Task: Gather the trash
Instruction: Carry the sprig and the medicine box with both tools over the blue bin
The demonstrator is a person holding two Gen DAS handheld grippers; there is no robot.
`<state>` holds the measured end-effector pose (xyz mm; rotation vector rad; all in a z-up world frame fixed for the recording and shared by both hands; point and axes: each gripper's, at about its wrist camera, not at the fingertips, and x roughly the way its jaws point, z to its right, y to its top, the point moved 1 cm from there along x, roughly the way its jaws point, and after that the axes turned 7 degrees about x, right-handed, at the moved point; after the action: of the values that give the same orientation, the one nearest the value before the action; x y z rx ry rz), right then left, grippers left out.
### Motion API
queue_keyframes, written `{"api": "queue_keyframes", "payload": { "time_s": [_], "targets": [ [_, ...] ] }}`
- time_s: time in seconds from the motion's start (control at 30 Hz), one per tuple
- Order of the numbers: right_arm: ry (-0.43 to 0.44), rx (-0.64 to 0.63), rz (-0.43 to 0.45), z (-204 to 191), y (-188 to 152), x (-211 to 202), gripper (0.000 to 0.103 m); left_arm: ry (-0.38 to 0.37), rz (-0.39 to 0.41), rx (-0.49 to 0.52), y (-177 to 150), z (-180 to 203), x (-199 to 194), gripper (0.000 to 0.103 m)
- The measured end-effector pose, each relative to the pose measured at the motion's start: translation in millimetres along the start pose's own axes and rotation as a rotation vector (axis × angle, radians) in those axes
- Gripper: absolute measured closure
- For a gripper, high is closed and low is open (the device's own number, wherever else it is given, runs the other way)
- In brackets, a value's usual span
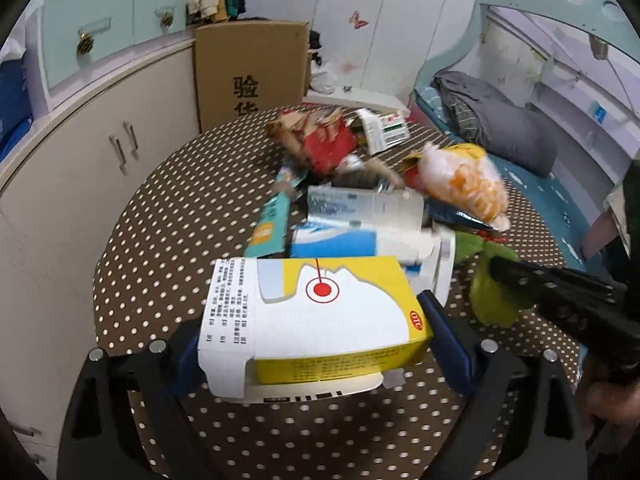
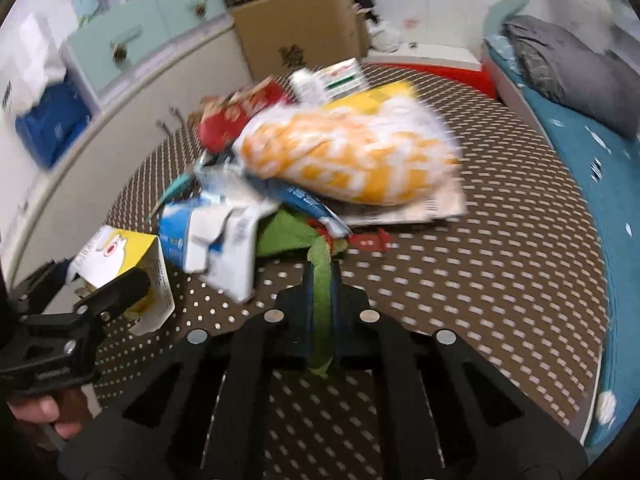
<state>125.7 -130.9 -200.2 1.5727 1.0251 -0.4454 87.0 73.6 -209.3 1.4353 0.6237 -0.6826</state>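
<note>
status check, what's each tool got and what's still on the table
Left tool shut on yellow box. Right tool shut on green wrapper. Trash pile remains on dotted table.

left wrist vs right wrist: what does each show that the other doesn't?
Left wrist only: the printed face of the yellow-and-white box with its red target mark, clamped in the left gripper.
Right wrist only: the green wrapper pinched between the right gripper fingers, and a red scrap beside the pile.
Both: the polka-dot table, the orange-and-white bag and the cardboard carton.
</note>
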Motion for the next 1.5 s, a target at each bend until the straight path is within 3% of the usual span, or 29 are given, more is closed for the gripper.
{"api": "queue_keyframes", "payload": {
  "time_s": [0.53,0.7,0.83,1.0,1.13,1.37,1.5],
  "targets": [
    [0.029,0.189,0.269,97,15,-122,0.096,-0.130,0.141,0.168,53,97,-29,0.012],
    [0.003,0.306,0.379,148,8,-151,0.096,-0.212,0.183,0.258,78,155,-27,0.012],
    [-0.073,0.419,0.436,201,1,-171,0.096,-0.290,0.196,0.319,93,206,-22,0.012],
    [-0.170,0.543,0.421,266,-14,-174,0.096,-0.401,0.161,0.383,103,273,-3,0.012],
    [-0.225,0.646,0.347,318,-34,-153,0.095,-0.461,0.104,0.423,100,317,16,0.012],
    [-0.229,0.806,0.152,393,-67,-66,0.093,-0.496,-0.001,0.474,88,379,60,0.012],
    [-0.186,0.896,0.053,431,-85,-11,0.088,-0.497,-0.048,0.488,83,401,82,0.012]
  ]
}}
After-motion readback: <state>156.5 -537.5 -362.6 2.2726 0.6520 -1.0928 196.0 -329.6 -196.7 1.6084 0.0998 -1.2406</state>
